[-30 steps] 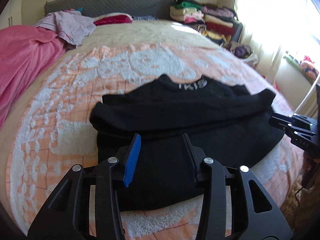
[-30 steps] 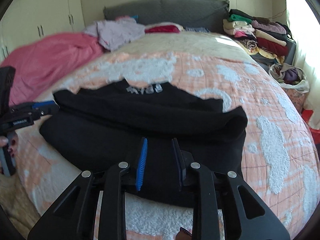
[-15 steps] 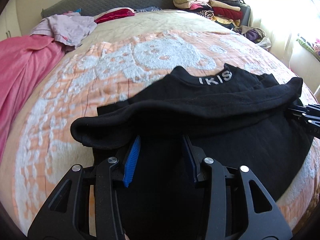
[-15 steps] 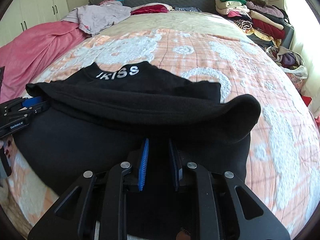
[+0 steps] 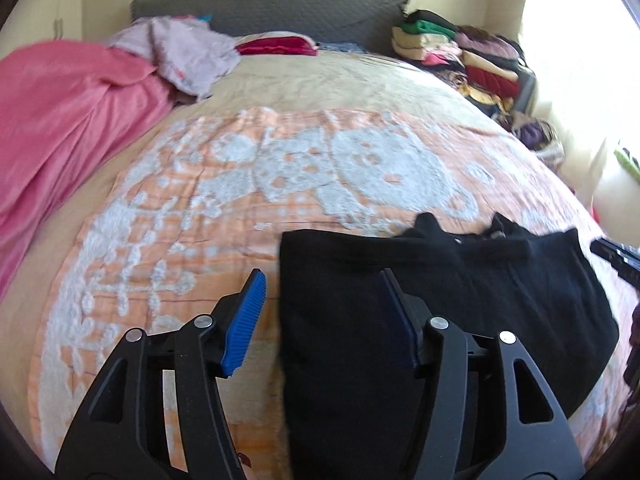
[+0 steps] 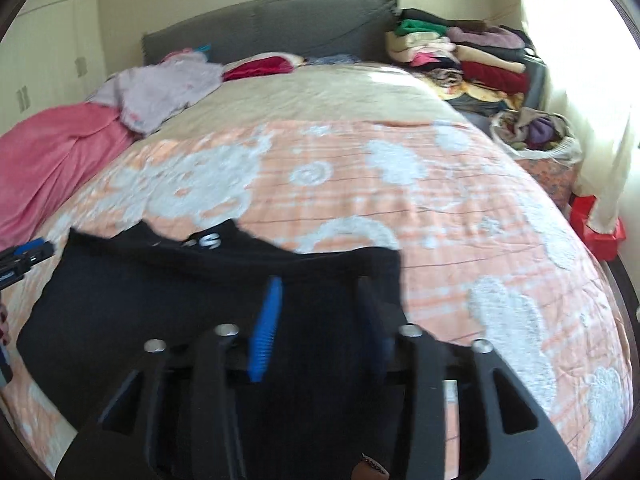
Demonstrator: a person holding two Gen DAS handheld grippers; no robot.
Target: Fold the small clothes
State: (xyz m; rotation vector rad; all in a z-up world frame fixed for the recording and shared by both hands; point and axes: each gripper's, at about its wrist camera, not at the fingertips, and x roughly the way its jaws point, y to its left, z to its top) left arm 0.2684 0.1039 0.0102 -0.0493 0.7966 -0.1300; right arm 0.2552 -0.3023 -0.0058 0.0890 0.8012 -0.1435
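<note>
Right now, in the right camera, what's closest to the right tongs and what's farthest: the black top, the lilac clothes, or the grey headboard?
1. Black top: right under the right tongs, which are opening.
2. Lilac clothes: far left of the bed.
3. Grey headboard: at the back wall.

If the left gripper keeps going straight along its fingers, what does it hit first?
Most likely the left edge of the black top: that edge lies between the fingers of the left gripper, whose jaws are opening with nothing pinched. Just beside it is the bare orange bedspread; depth is hard to judge.
</note>
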